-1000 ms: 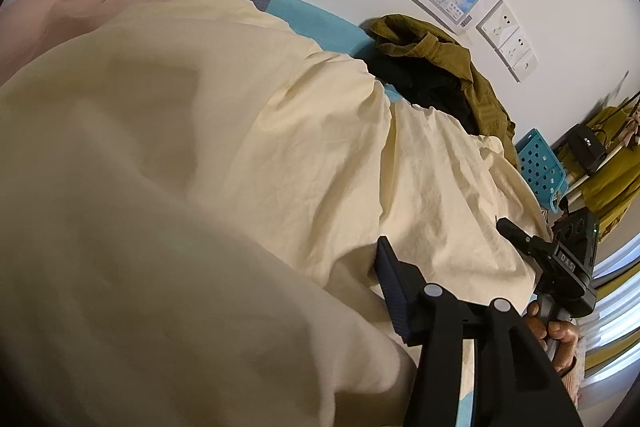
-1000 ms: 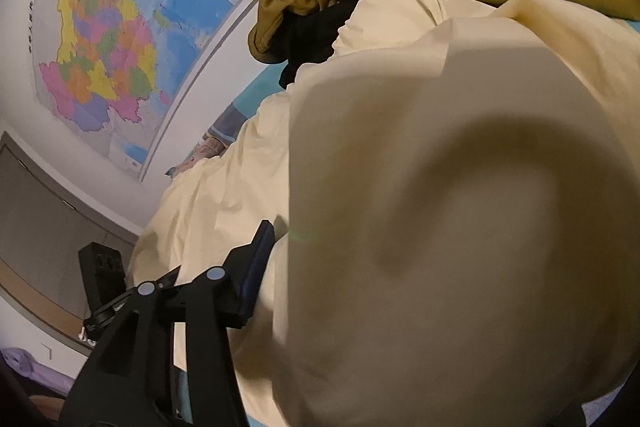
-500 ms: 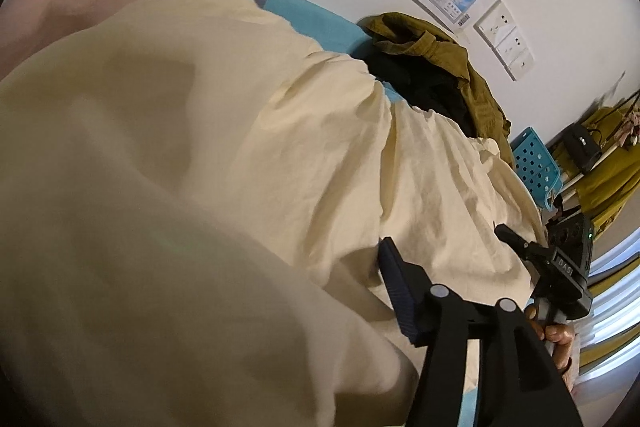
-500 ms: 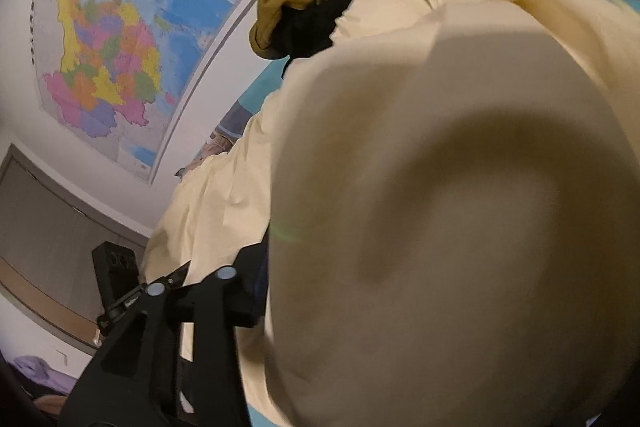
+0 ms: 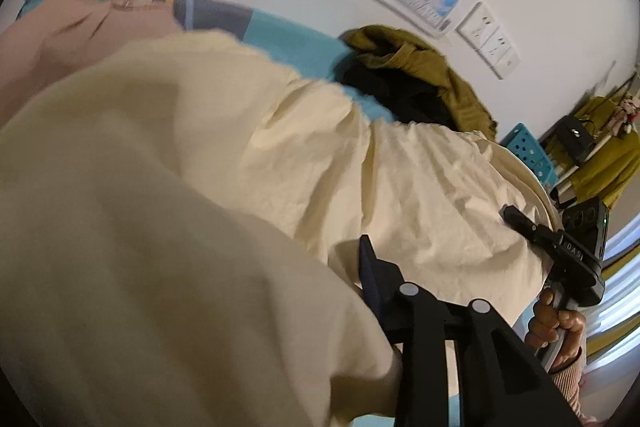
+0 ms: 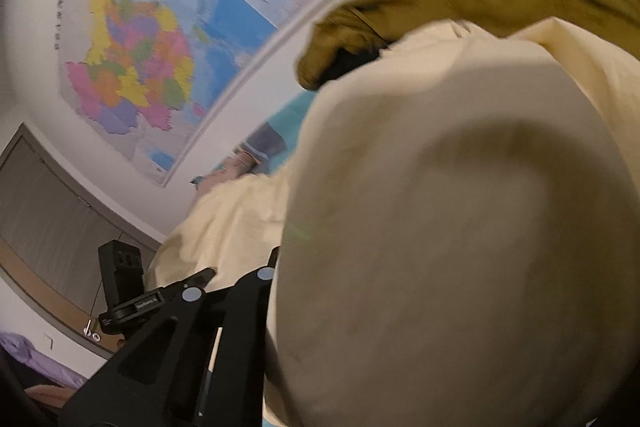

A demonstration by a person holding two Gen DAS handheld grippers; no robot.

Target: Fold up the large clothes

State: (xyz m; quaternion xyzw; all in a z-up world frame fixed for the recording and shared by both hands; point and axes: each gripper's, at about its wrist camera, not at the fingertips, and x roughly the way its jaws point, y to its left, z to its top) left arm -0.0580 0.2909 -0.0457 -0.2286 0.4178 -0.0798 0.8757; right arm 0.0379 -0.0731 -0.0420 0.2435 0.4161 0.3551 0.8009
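A large cream garment (image 5: 320, 155) lies spread over the bed and bulges close to both cameras. In the left wrist view my left gripper (image 5: 328, 267) is closing on a fold of it. One dark finger (image 5: 370, 275) shows against the cloth and the other is hidden under the fold. In the right wrist view my right gripper (image 6: 312, 267) is closing on another bunch of the cream garment (image 6: 440, 227). Its one visible finger (image 6: 273, 267) is tucked against the cloth. A hand (image 5: 556, 327) holds the right gripper (image 5: 518, 221) at the garment's right edge.
An olive garment (image 5: 424, 67) and a black one (image 5: 400, 103) are heaped at the far side of the teal bed sheet (image 5: 288, 39). A pink garment (image 5: 64, 39) lies far left. A blue basket (image 5: 528, 155) stands beyond the bed. A map (image 6: 140, 47) hangs on the wall.
Each gripper's visible finger has moved in against the cream cloth. The right gripper has risen, lifting its bunch of cloth. The left gripper has stayed in place.
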